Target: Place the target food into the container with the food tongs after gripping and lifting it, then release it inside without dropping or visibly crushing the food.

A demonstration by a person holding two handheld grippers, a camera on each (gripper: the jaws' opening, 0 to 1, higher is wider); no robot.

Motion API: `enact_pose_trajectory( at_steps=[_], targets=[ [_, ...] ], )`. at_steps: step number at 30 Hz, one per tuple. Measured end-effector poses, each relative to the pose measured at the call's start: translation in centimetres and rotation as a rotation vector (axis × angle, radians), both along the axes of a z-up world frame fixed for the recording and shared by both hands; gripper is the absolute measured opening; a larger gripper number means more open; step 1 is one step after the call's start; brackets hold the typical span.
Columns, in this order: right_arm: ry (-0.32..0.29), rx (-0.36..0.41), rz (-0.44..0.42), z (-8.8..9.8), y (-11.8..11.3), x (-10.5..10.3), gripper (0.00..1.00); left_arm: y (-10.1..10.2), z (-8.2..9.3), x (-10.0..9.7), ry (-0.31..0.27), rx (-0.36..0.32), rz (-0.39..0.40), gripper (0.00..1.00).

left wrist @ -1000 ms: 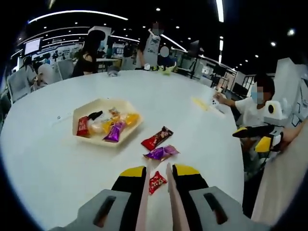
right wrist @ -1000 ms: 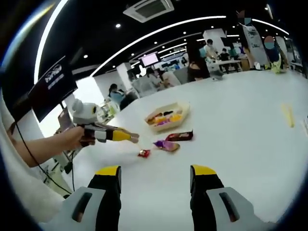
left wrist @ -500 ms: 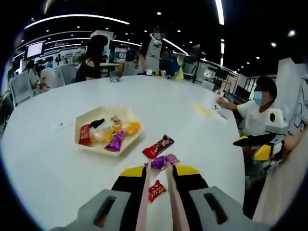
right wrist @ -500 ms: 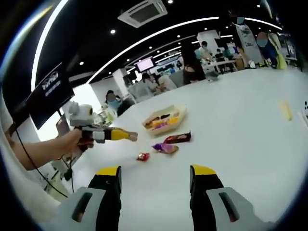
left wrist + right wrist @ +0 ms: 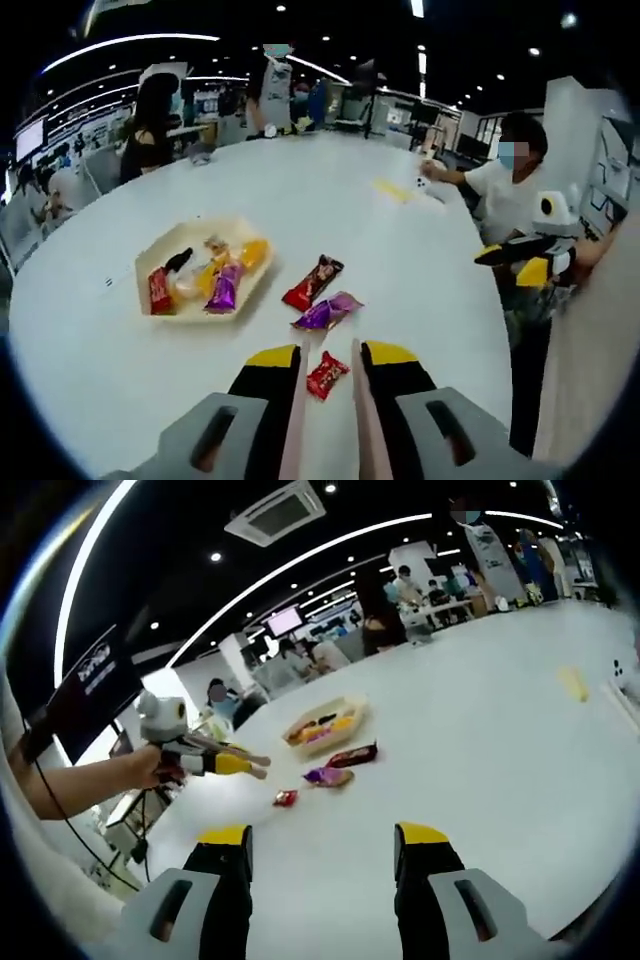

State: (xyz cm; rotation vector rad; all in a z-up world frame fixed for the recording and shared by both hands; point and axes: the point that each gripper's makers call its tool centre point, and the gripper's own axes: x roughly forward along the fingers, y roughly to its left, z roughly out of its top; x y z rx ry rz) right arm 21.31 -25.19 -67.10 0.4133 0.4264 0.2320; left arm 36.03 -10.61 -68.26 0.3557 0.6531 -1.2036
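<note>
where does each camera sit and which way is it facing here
Left gripper view: rides the left gripper, looking along the pink food tongs it holds over the white round table at the small red candy wrapper and beige tray of wrapped snacks.
Right gripper view: rides the right gripper, its jaws apart, facing across the table; a forearm holds the left gripper there.
Shared: table, tray, red wrapper, purple wrapper, dark red bar.

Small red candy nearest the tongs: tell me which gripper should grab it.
Left. The left gripper holds the food tongs, whose tips flank the small red candy. The right gripper is open, with no tongs, and sits far back from that candy on the white table.
</note>
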Motion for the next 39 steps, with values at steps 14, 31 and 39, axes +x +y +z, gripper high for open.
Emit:
enact_pose_trajectory(
  at_steps=[14,31,39],
  targets=[
    [0.028,0.001,-0.025,-0.7,-0.8,-0.8,0.57,-0.2,-3.0,-0.2,-0.014,0.130,-0.215,0.24],
    [0.056,0.007,-0.084,-1.6,-1.9,-1.6,0.55,-0.9,-4.9,-0.9,0.046,0.184,-0.231,0.18],
    [0.054,0.009,-0.098,-1.7,-2.3,-1.8,0.55,-0.6,-4.9,-0.7,0.063,0.157,-0.143,0.15]
  ],
)
